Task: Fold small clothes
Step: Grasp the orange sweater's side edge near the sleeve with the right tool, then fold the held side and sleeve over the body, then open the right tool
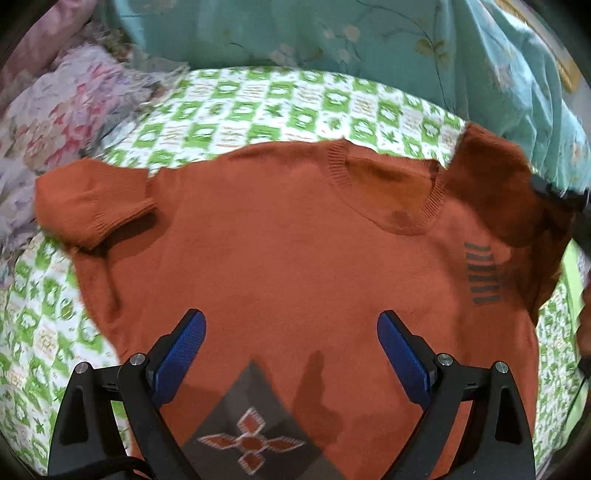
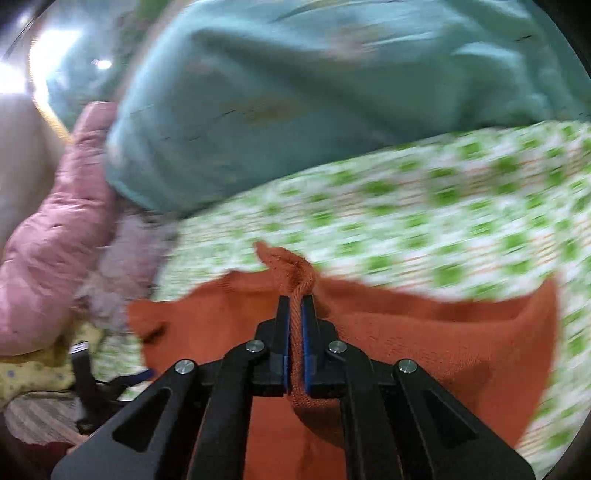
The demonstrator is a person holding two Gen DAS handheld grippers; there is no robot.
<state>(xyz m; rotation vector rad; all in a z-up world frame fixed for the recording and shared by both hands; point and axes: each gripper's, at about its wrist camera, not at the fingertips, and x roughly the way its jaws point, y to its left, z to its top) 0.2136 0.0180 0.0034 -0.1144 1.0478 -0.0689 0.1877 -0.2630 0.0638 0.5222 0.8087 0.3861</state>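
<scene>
A small rust-orange knit sweater [image 1: 280, 236] lies front-up on a green-and-white patterned bedsheet [image 1: 258, 107], its collar toward the far side. A grey diamond motif [image 1: 251, 428] sits low on its front. My left gripper [image 1: 291, 325] hovers open over the sweater's lower middle, nothing between its blue pads. The left sleeve [image 1: 92, 203] lies folded inward. In the right wrist view my right gripper [image 2: 295, 302] is shut on a bunched fold of the sweater's sleeve [image 2: 291, 273], lifting it off the sheet; the same raised sleeve [image 1: 509, 192] shows at the right of the left wrist view.
A teal flowered quilt [image 1: 332, 33] is piled along the far side of the bed. A pink and floral heap of bedding [image 1: 62, 110] lies at the left. A pink padded garment [image 2: 55, 229] and other cloth lie left in the blurred right wrist view.
</scene>
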